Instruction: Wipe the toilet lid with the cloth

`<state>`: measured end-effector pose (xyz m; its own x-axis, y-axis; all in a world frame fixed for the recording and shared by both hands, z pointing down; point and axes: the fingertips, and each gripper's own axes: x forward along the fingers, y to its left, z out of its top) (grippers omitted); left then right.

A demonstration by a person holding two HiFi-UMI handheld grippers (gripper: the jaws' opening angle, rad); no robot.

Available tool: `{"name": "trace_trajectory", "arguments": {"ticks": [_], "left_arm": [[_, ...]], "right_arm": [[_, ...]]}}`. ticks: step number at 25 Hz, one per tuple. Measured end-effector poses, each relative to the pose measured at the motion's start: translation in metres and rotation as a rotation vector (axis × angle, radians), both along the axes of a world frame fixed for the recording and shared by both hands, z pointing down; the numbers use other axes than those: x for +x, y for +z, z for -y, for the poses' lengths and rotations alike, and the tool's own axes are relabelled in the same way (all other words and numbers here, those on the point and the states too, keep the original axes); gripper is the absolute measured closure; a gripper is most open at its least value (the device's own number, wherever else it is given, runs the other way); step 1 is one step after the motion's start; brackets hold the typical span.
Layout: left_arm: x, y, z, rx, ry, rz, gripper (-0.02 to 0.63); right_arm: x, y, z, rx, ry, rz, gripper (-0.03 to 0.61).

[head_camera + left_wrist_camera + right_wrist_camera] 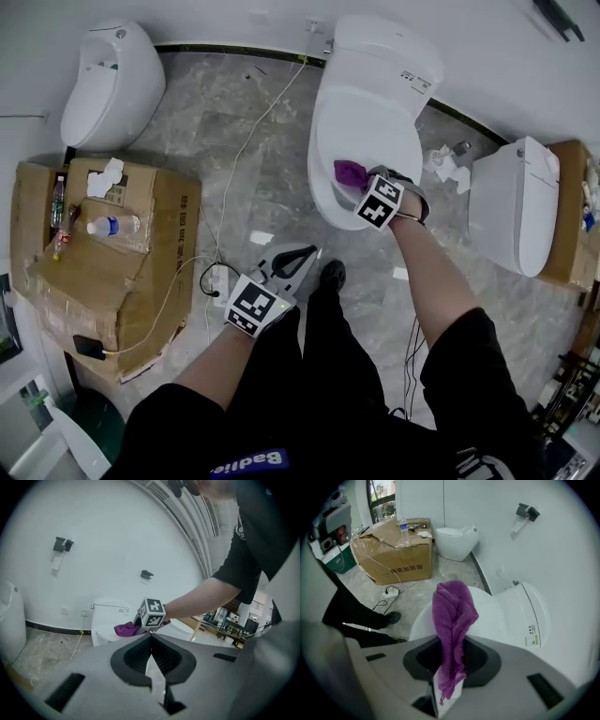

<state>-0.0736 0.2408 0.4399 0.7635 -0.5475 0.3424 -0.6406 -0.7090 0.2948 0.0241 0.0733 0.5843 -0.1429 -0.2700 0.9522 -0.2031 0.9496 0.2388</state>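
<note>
The right gripper (449, 677) clamps the cloth (452, 616), seemingly by a thin fold; rubbing the toilet lid (506, 620) ahead could free it.

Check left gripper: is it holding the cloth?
No, the jaws of the left gripper are together and empty; the purple cloth is clamped in the right gripper.

My head view is bright and even, with soft shadows beside the toilet lid (370, 131), which shows a mild sheen. Both gripper views curve into black rims far from the lid; my jaws below it blur dim, while the cloth (451, 616) looks sharp.
</note>
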Motion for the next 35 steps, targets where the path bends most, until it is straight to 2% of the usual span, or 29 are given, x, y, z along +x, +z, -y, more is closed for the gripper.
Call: {"name": "trace_trajectory", "arguments": {"ticks": [7,11,14,20,24,29,32,35], "left_arm": [[-0.031,-0.046,-0.016,0.042,0.061,0.008,0.597],[-0.031,-0.077,-0.03,0.06,0.125,0.008,0.597],[-0.032,-0.105,-0.039,0.074,0.138,-0.003,0.597],[-0.002,-0.164,-0.054,0.081,0.128,-0.045,0.597],[0.038,-0.208,-0.066,0.05,0.111,-0.148,0.597],[0.083,-0.262,-0.073,0.105,0.144,-0.216,0.597],[0.097,-0.29,-0.082,0.14,0.178,-0.232,0.597],[0.102,-0.317,-0.087,0.165,0.167,-0.261,0.597]], "right_arm": [[0.0,-0.048,-0.092,-0.053,0.083,0.018,0.482],[-0.001,-0.095,-0.15,-0.051,0.138,0.069,0.482],[0.001,-0.134,-0.185,-0.028,0.193,0.129,0.482],[0.02,-0.217,-0.225,0.028,0.287,0.326,0.482],[0.022,-0.27,-0.245,0.068,0.237,0.433,0.48],[0.036,-0.332,-0.255,0.12,0.249,0.603,0.48],[0.04,-0.367,-0.259,0.119,0.307,0.766,0.482],[0.043,-0.399,-0.259,0.111,0.364,0.956,0.482]]}}
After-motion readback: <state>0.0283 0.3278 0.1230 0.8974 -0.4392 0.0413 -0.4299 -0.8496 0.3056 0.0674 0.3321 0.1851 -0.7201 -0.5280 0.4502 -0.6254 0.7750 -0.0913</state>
